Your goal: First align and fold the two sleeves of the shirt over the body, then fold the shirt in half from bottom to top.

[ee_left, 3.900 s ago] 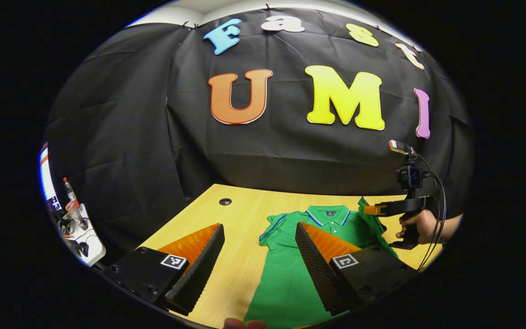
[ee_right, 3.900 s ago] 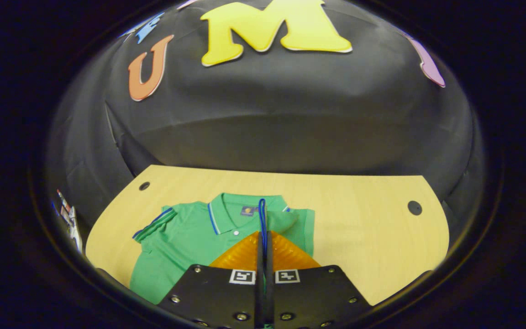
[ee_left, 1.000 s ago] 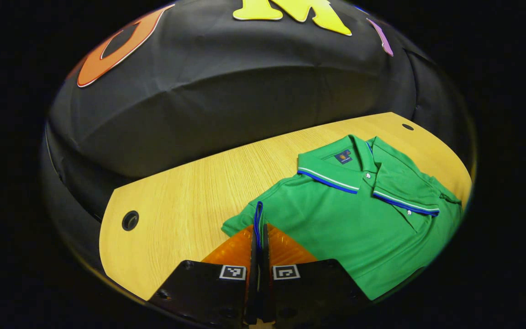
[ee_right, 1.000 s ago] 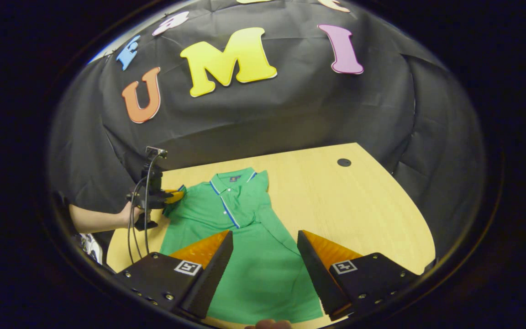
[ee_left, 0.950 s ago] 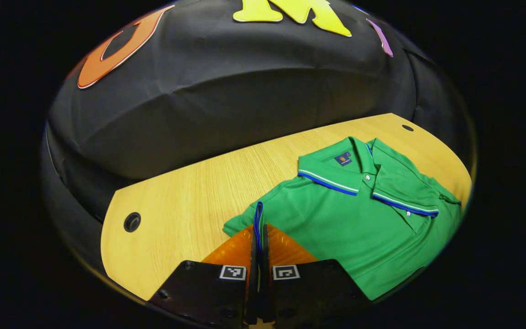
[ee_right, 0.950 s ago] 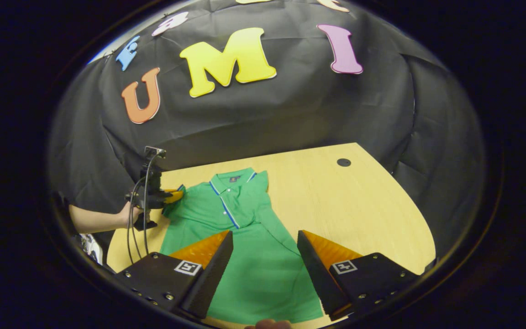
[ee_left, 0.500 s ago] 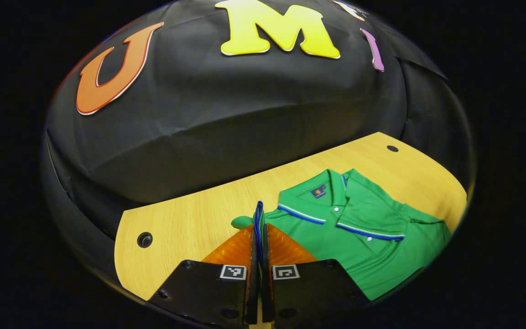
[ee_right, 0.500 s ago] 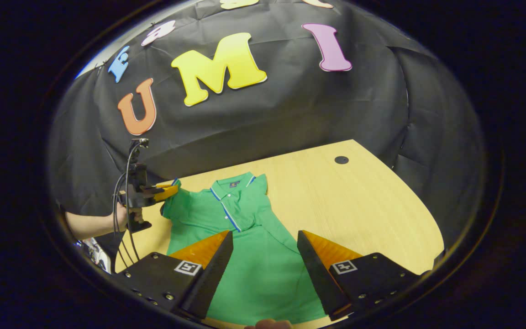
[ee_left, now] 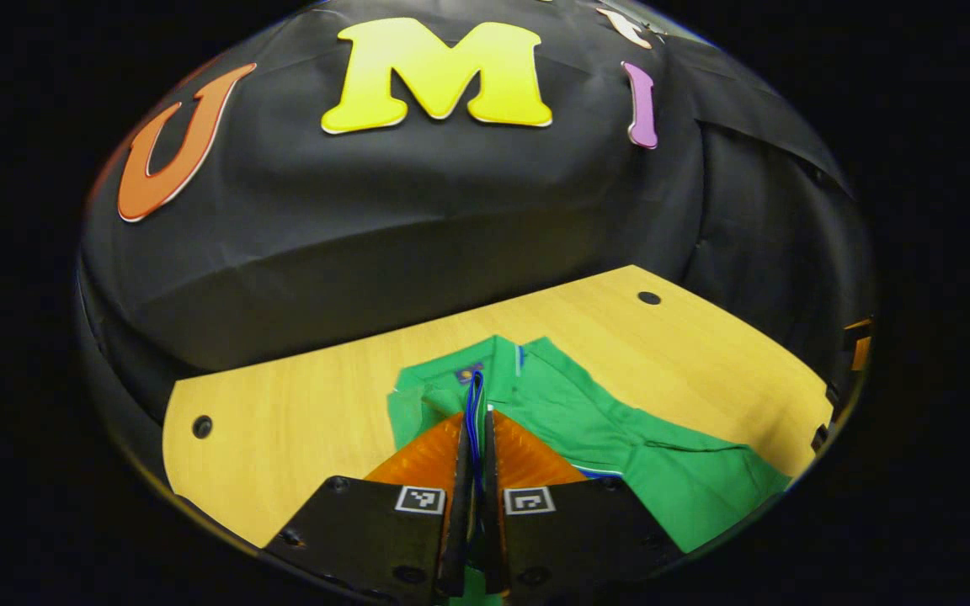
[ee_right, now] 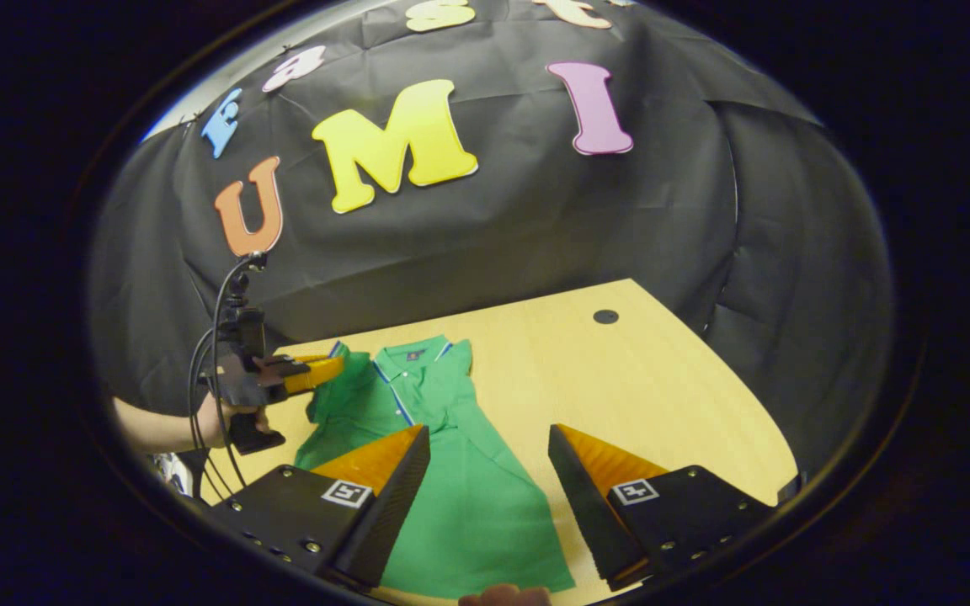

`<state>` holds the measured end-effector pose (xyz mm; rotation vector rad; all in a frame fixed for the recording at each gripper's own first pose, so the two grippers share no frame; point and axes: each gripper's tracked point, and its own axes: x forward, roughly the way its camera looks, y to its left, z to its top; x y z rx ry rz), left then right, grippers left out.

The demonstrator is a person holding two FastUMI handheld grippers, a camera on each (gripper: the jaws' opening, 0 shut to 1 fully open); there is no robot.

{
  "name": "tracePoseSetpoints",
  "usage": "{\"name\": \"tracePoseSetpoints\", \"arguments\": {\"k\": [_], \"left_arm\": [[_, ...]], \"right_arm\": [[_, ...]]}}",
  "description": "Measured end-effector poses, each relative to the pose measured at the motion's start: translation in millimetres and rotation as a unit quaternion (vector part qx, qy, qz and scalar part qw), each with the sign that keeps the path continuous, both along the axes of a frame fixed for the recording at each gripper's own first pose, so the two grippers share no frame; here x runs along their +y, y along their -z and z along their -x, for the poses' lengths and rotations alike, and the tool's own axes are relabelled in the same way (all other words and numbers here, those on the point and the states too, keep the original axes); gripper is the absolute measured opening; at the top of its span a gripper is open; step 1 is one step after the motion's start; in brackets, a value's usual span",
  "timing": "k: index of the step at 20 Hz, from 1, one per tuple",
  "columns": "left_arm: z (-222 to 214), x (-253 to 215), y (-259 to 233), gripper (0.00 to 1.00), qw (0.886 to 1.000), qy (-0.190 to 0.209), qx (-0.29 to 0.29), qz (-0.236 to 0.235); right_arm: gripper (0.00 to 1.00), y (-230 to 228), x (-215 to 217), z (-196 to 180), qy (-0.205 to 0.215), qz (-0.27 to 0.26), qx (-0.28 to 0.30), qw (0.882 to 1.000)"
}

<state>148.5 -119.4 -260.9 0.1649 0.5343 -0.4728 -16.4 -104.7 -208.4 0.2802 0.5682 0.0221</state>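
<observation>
Left gripper [ee_left: 474,421] is pinching the shirt [ee_right: 460,505] sleeve's blue-trimmed edge above the tabletop [ee_right: 662,404]; right gripper [ee_right: 485,471] is hovering, jaws apart.

A green polo shirt [ee_right: 460,497] with a collar [ee_right: 411,351] edged in blue and white is laid flat on the desk [ee_right: 662,404], collar toward the far wall and hem toward the near edge. One sleeve [ee_right: 451,383] is seen folded over the chest. The other sleeve [ee_left: 475,402], trimmed in blue, is lifted off the desk and drawn in over the body, its cuff pinched upright.
</observation>
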Motion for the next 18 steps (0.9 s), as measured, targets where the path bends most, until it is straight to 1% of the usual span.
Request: {"name": "tracePoseSetpoints", "arguments": {"k": [1, 2, 3, 5, 6, 10, 12, 16, 18], "left_arm": [[6.2, -1.2, 1.2, 0.14, 1.0, -0.004, 0.001, 0.0], [11.2, -2.0, -0.3, 0.5, 1.0, -0.007, 0.001, 0.003], [17.1, -0.9, -2.0, 0.52, 1.0, -0.014, -0.001, 0.006], [27.5, 11.3, -11.2, 0.89, 0.999, -0.033, -0.01, 0.003], [32.2, 16.9, -16.1, 1.0, 0.999, -0.041, -0.014, 0.003], [62.0, 50.0, -32.5, 1.0, 0.997, -0.067, -0.022, -0.009], [86.1, 68.7, -32.3, 1.0, 0.997, -0.076, -0.013, -0.012], [152.8, 101.2, -9.0, 1.0, 0.997, -0.066, 0.037, -0.022], [187.4, 117.3, 3.9, 1.0, 0.996, -0.065, 0.063, -0.028]], "right_arm": [[0.87, 0.3, -0.8, 0.8, -0.003, 0.003, 0.0, 1.0], [0.88, -0.3, 0.2, 1.2, -0.005, 0.004, 0.0, 1.0], [0.88, -0.3, 0.9, 1.1, -0.009, 0.006, -0.001, 1.0], [0.88, 0.2, 4.2, 0.2, -0.02, 0.015, -0.002, 1.0], [0.88, 0.1, 6.1, -0.5, -0.023, 0.022, -0.003, 0.999], [0.88, 6.5, 17.1, -2.5, -0.06, 0.04, 0.006, 0.997], [0.88, 14.4, 26.4, -0.6, -0.091, 0.045, 0.02, 0.995], [0.88, 33.7, 36.3, 14.5, -0.167, 0.074, 0.053, 0.982], [0.88, 49.1, 35.7, 29.9, -0.195, 0.093, 0.073, 0.974]]}}
